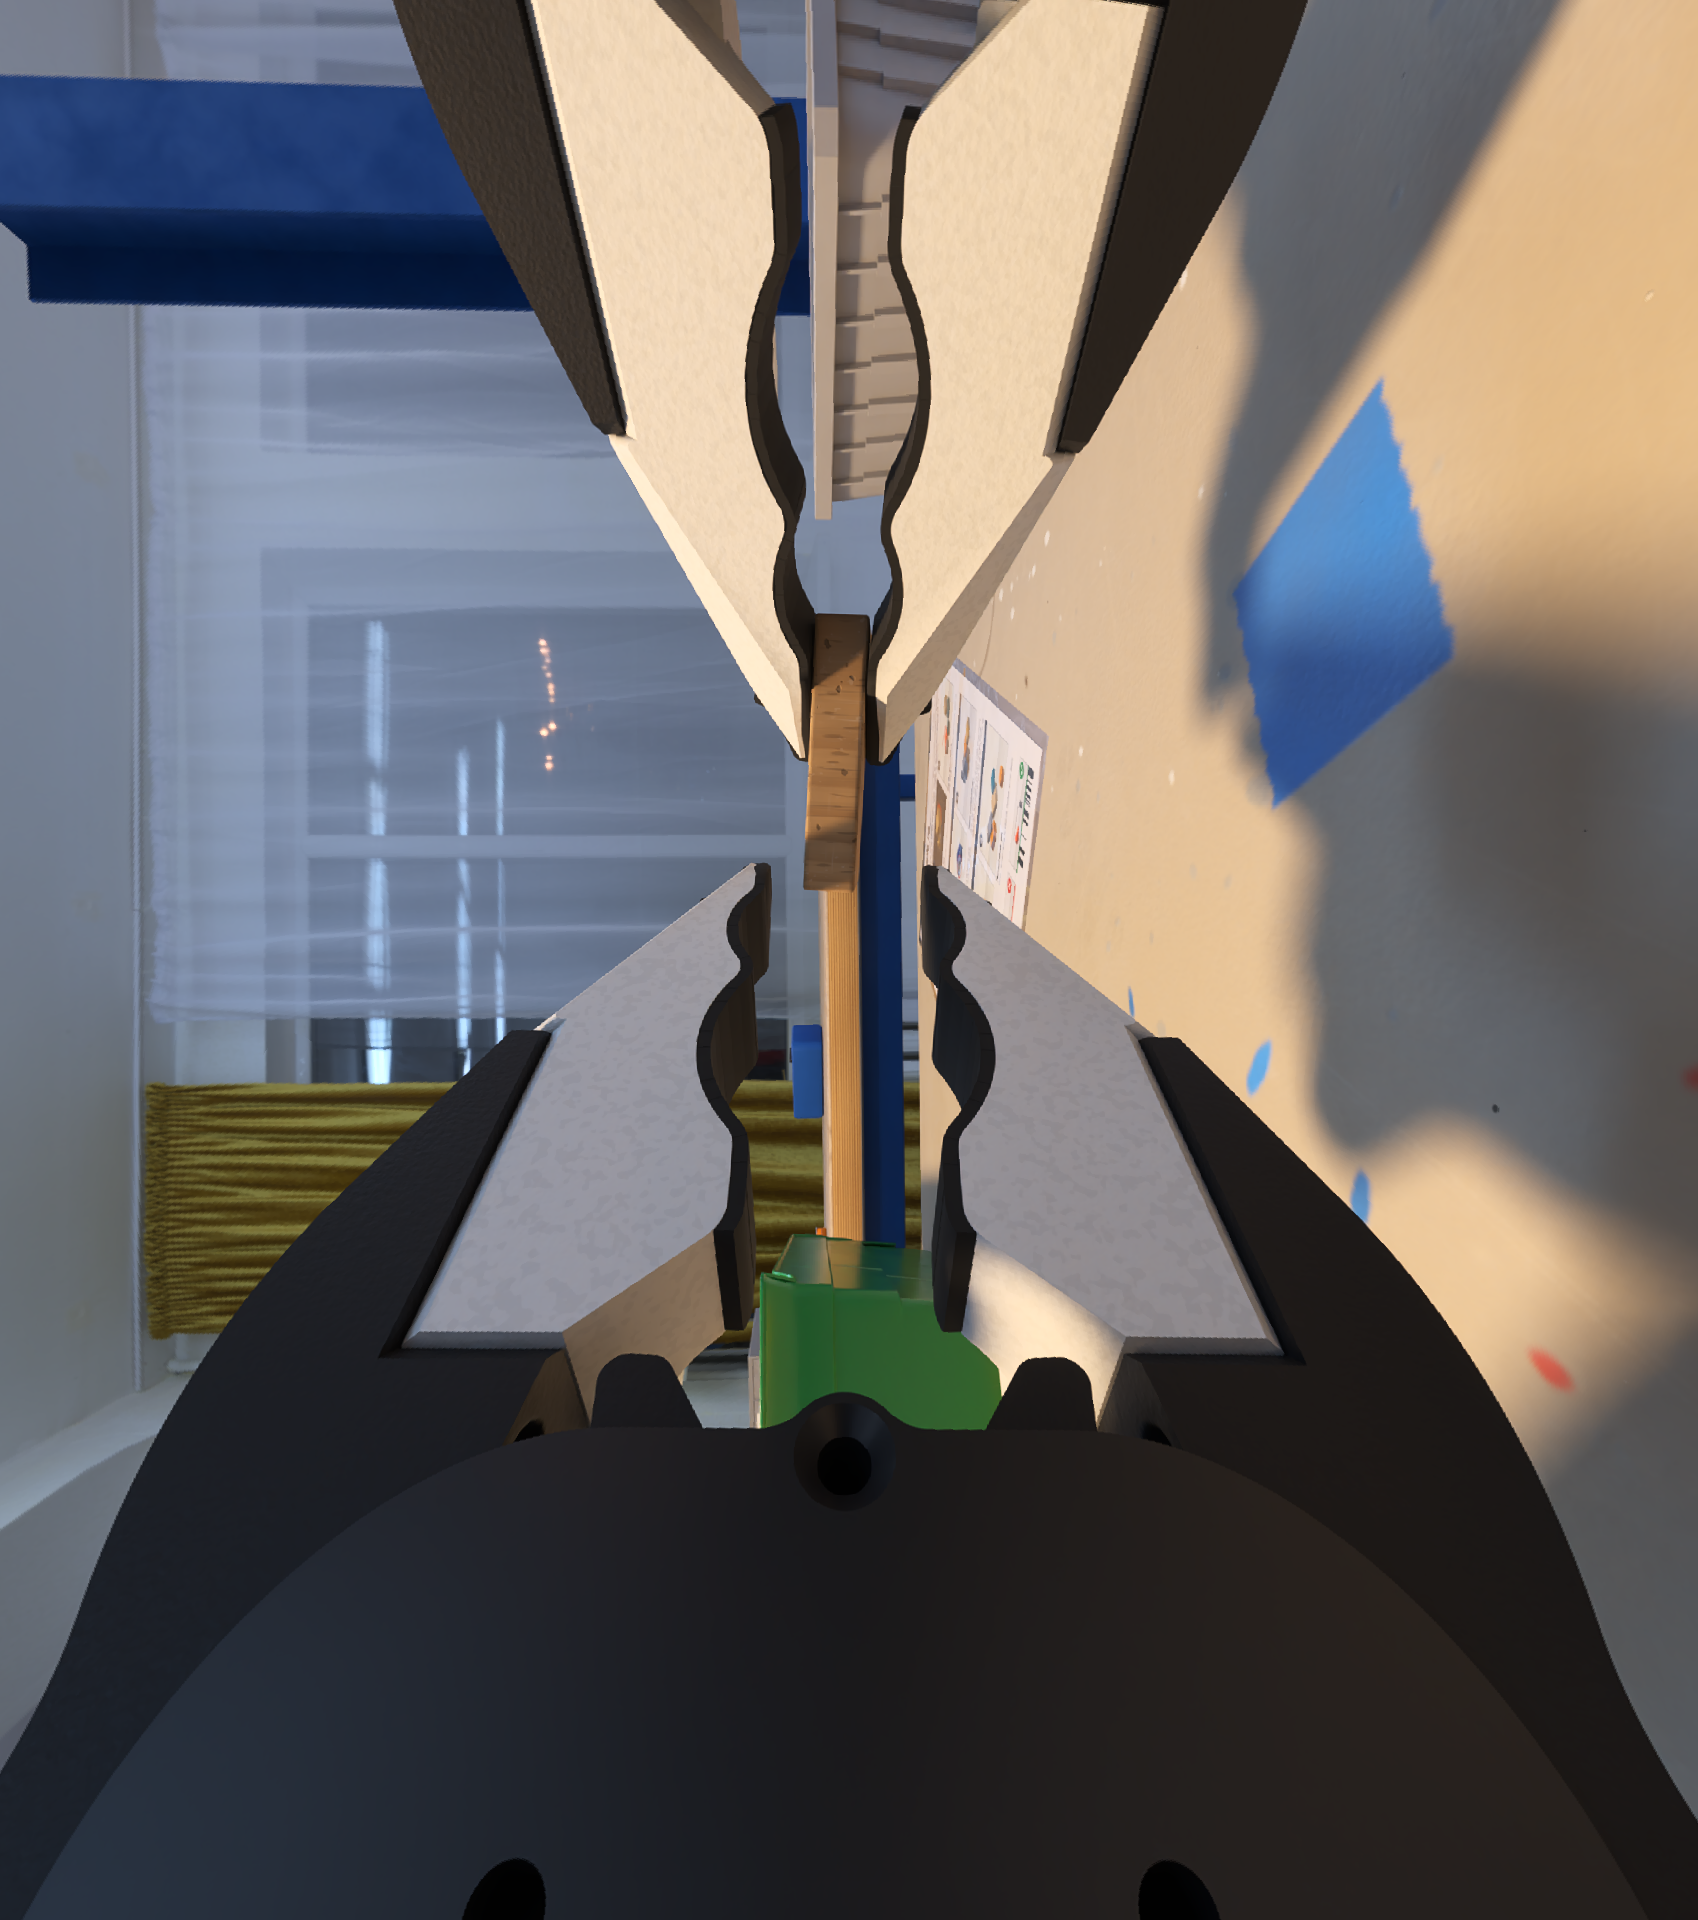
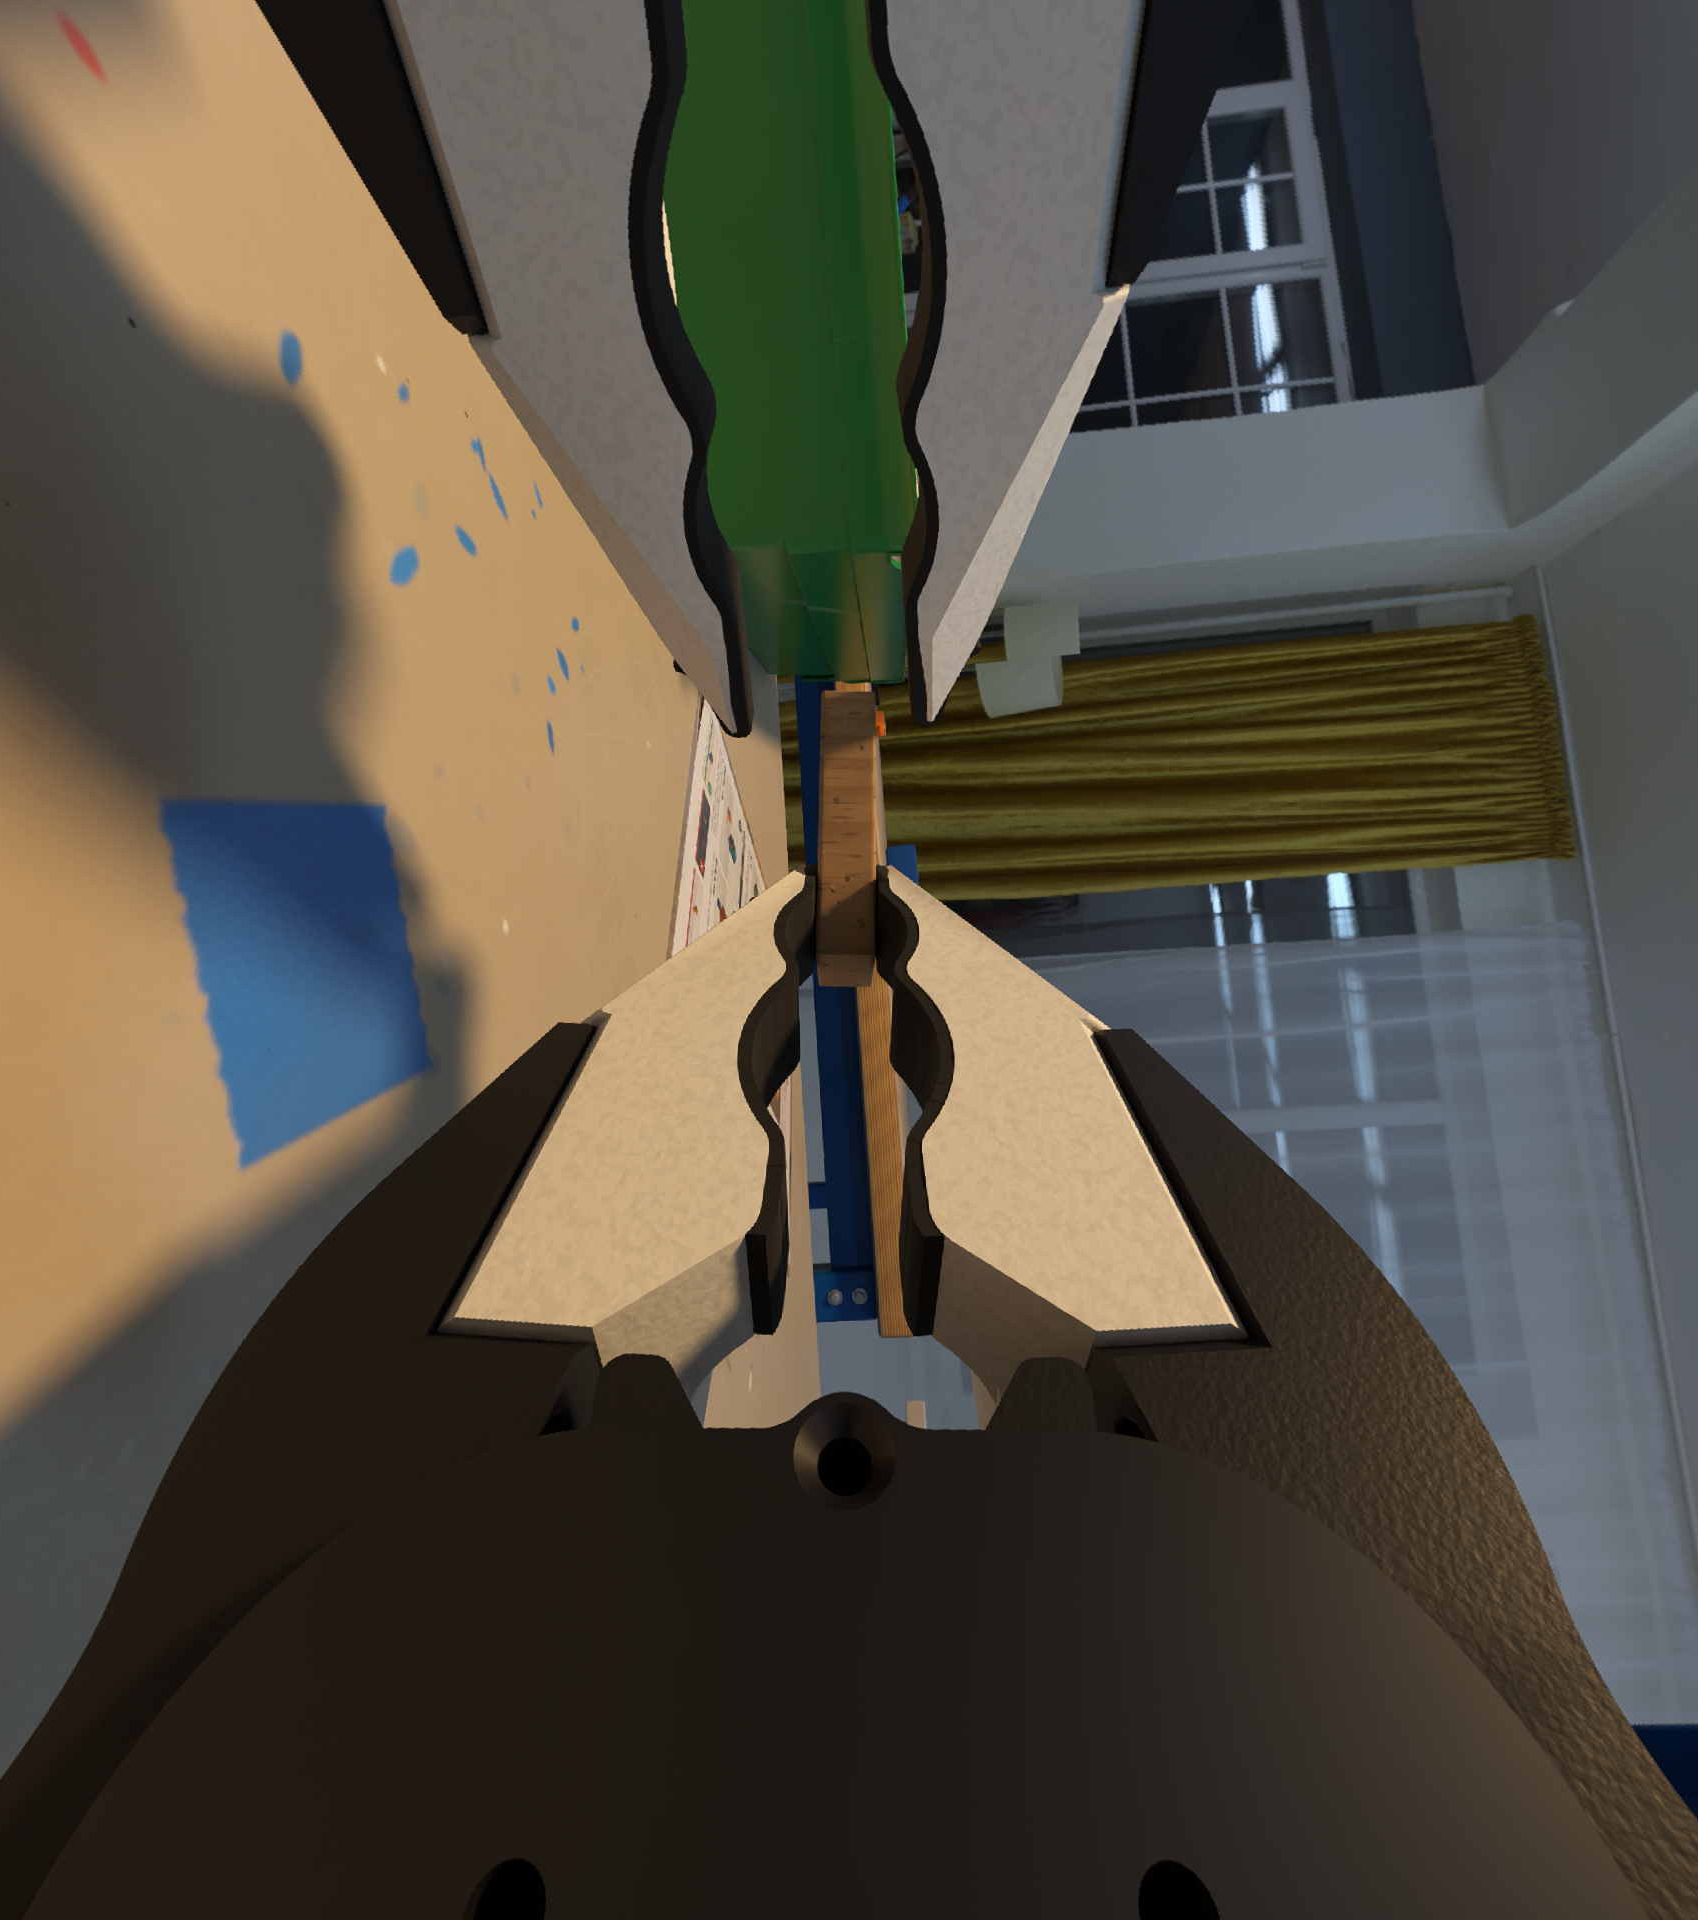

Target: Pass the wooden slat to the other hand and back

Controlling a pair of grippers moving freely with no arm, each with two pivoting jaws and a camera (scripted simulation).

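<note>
So your right gripper (image 2: pixel 843 899) has the wooden slat (image 2: pixel 847 831) pinched right at its fingertips, dead centre of the right wrist view, and only the near end of the slat sits between the pads. The rest sticks out toward the top of the frame, where the left gripper (image 2: pixel 829 717) faces it. In the left wrist view the left gripper (image 1: pixel 845 883) has its fingers spread apart with a clear gap on both sides of the slat (image 1: pixel 837 758), so nothing's gripping on that side. The right gripper (image 1: pixel 840 727) comes down from the top of that frame, closed on the far end.

Stuff I'd watch out for:

- That tip-only hold looks thin to me. If you let go with the right before the left is properly closed, the slat probably just drops onto the tan table (image 2: pixel 149 644).
- The two sets of fingertips are really near each other. Push the left in much deeper and I'd guess they bump and knock the slat crooked.
- There's a green block (image 1: pixel 866 1340) low between the left fingers. Can't tell what it is, but it might limit how far the slat slides in.
</note>
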